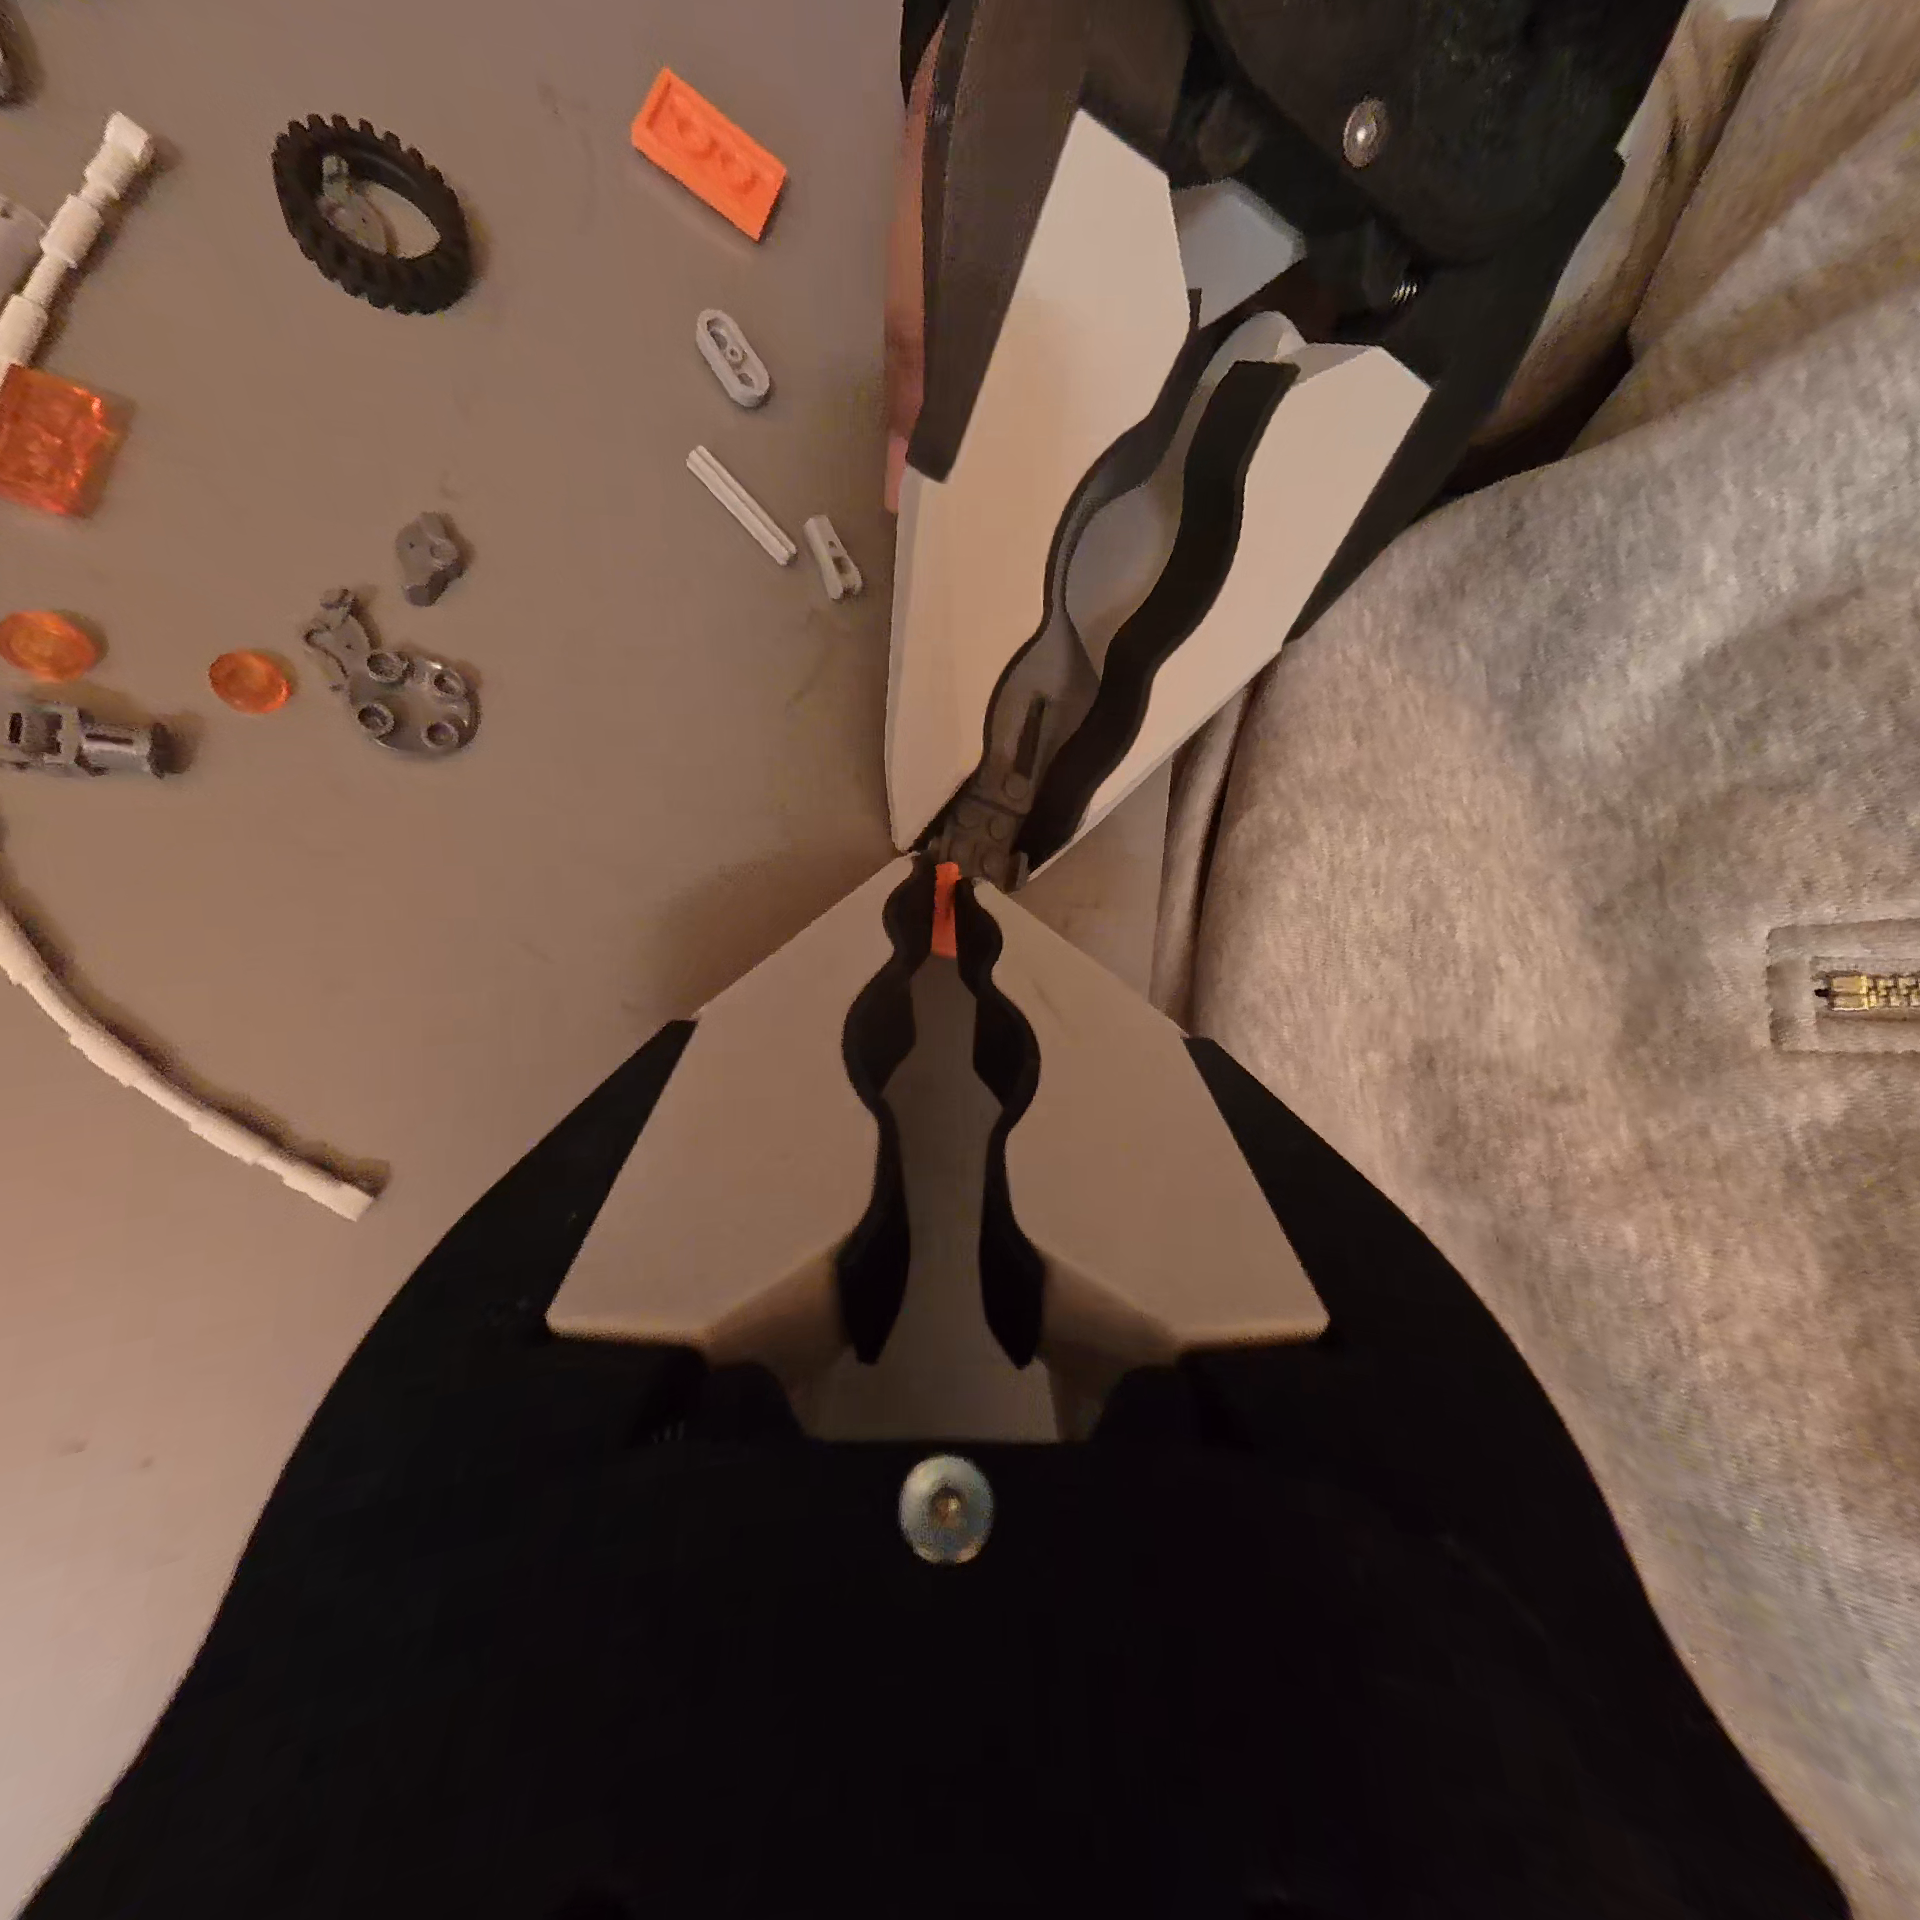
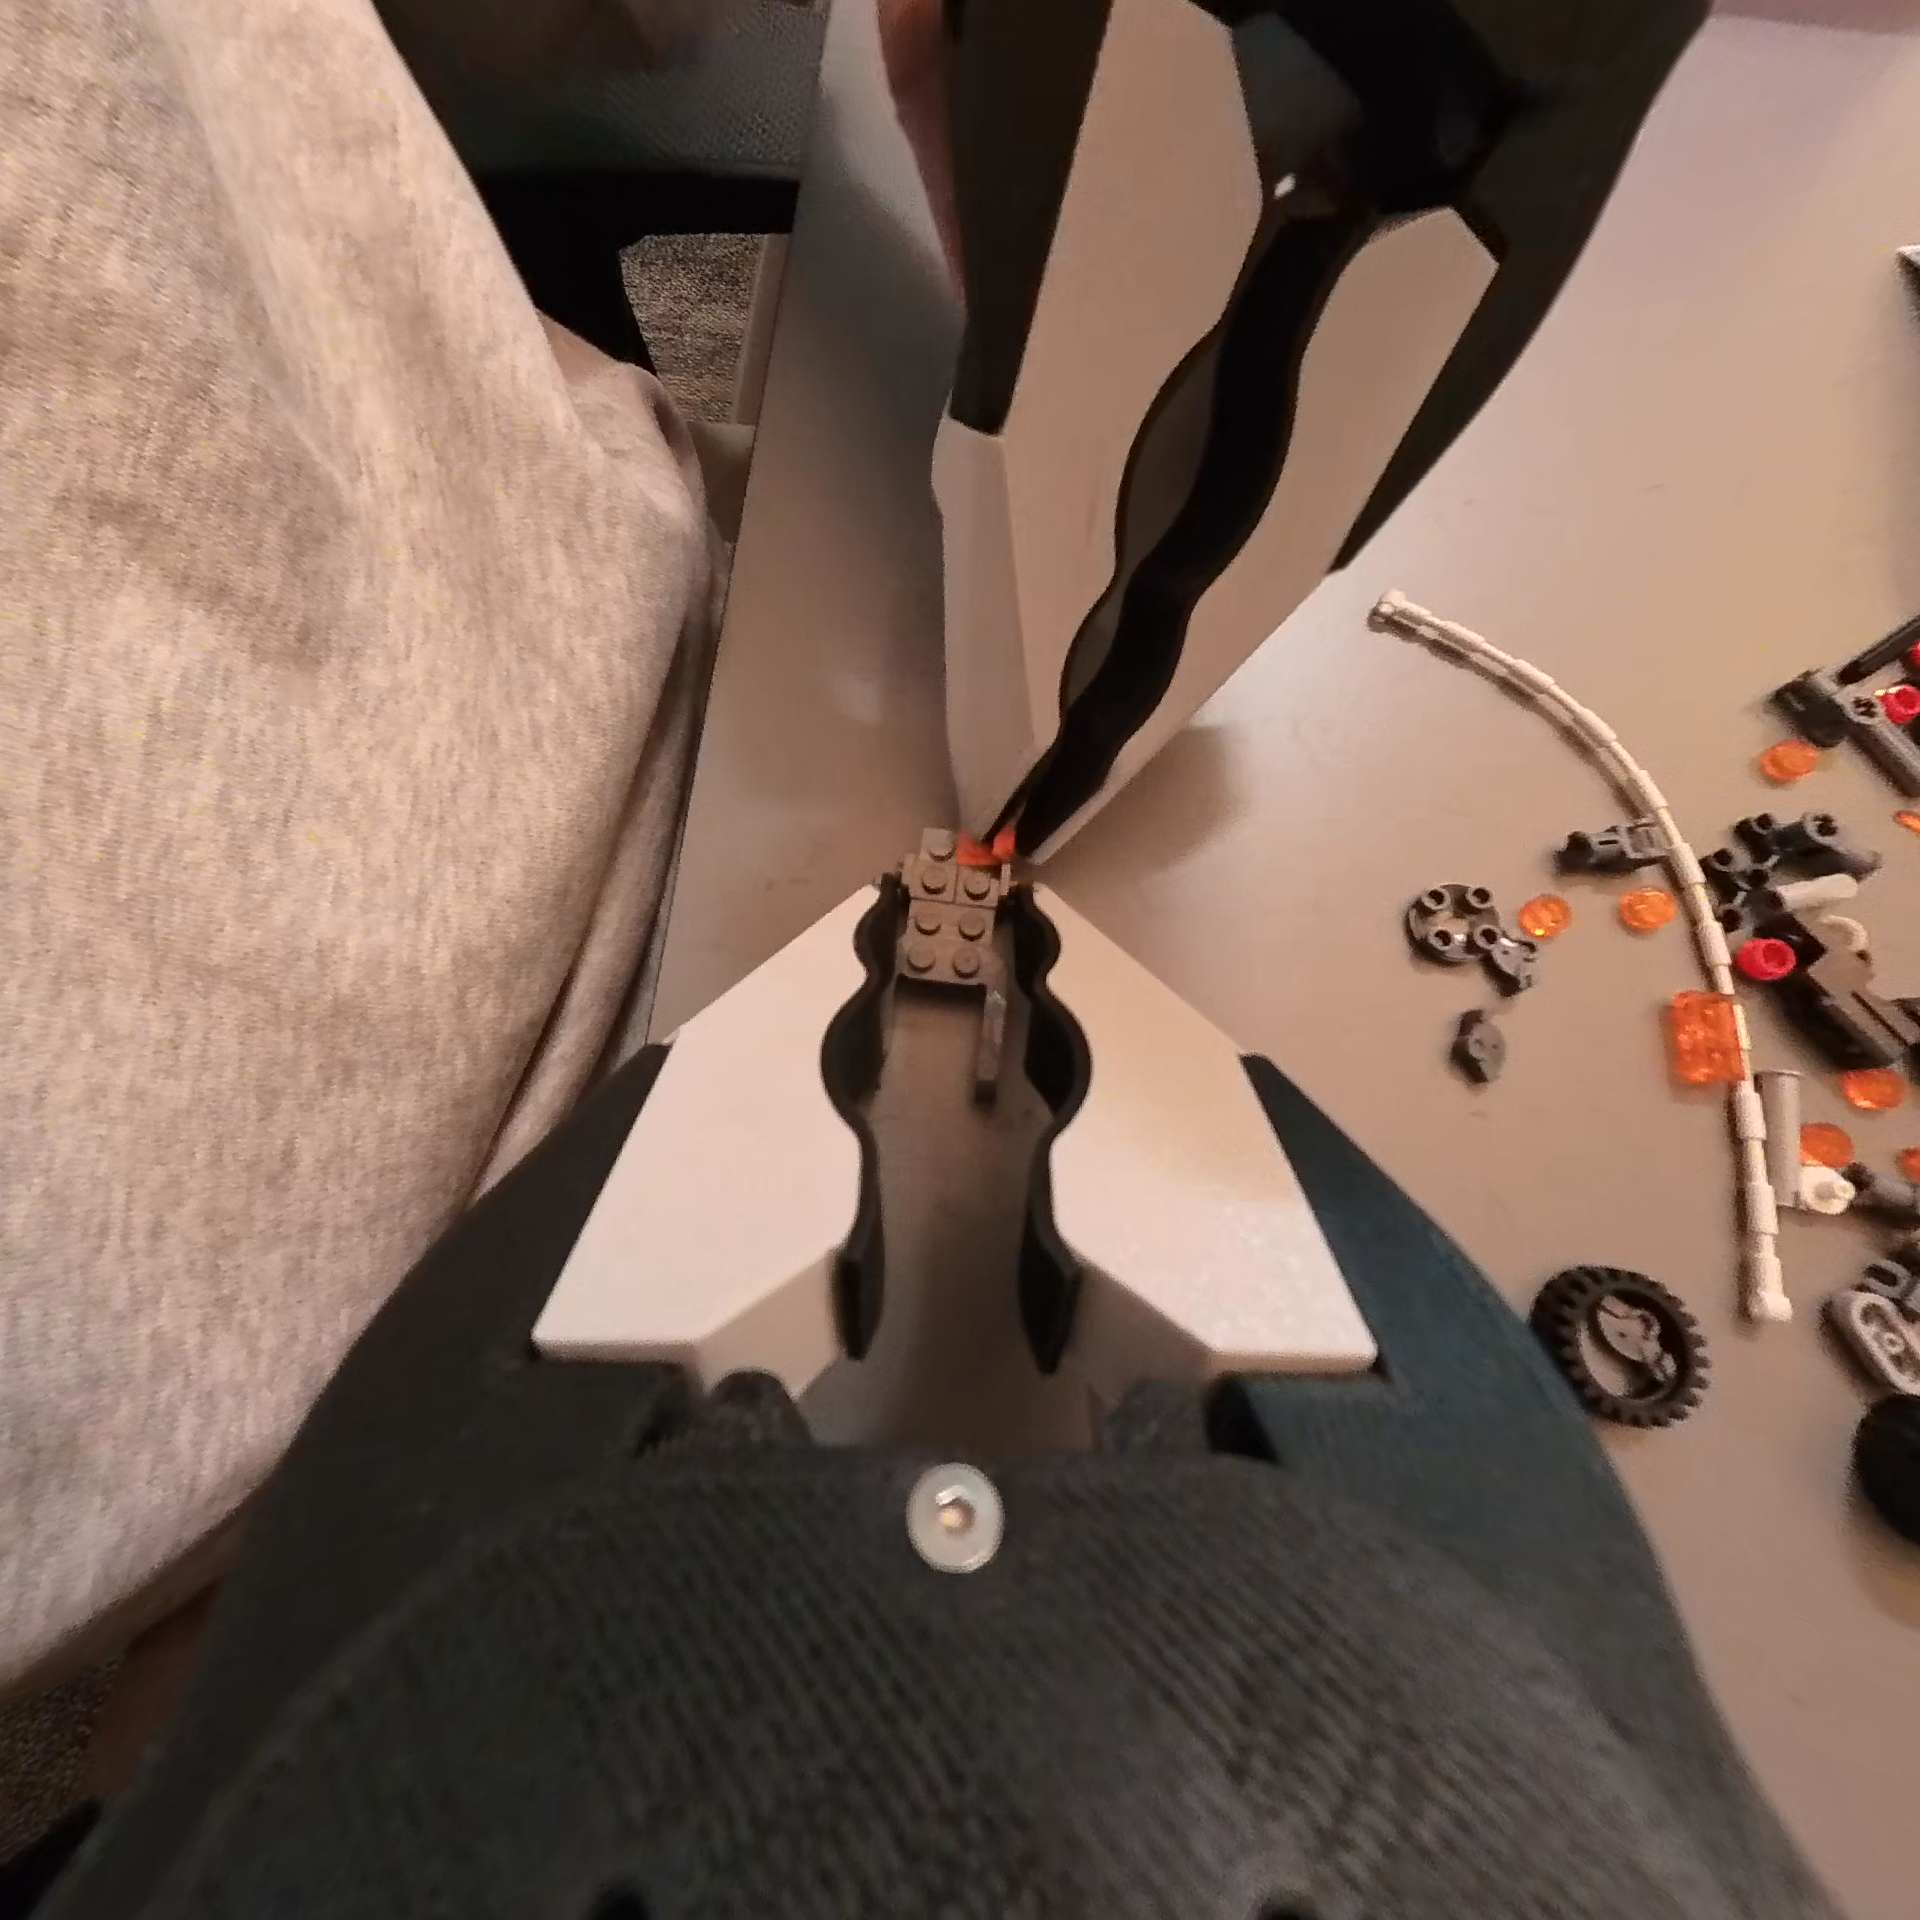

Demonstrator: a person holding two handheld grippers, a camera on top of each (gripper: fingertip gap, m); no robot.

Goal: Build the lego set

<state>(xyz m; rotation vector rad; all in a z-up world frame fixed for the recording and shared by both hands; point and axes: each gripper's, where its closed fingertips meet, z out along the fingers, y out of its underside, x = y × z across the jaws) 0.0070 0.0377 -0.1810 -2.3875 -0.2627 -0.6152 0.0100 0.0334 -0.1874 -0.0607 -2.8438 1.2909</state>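
Observation:
My left gripper (image 1: 940, 888) is shut on a small orange piece (image 1: 943, 916) pinched at its fingertips. My right gripper (image 2: 951, 883) is shut on a dark grey studded plate assembly (image 2: 948, 920) with a thin grey arm hanging back between the fingers. The two grippers meet tip to tip above the table's near edge. The orange piece (image 2: 982, 850) touches the far corner of the grey assembly (image 1: 992, 821). In the left wrist view the right gripper (image 1: 982, 847) comes in from the top. In the right wrist view the left gripper (image 2: 1006, 836) comes in from the top.
Loose parts lie on the beige table (image 1: 571, 935): a black tyre (image 1: 369, 213), an orange plate (image 1: 707, 151), a white flexible hose (image 1: 156, 1091), a grey round plate (image 1: 416, 696), clear orange pieces (image 1: 249, 681). A person's grey clothing (image 1: 1558, 935) is beside the table edge. Only a small space, under 4 cm, lies between the two pairs of fingers.

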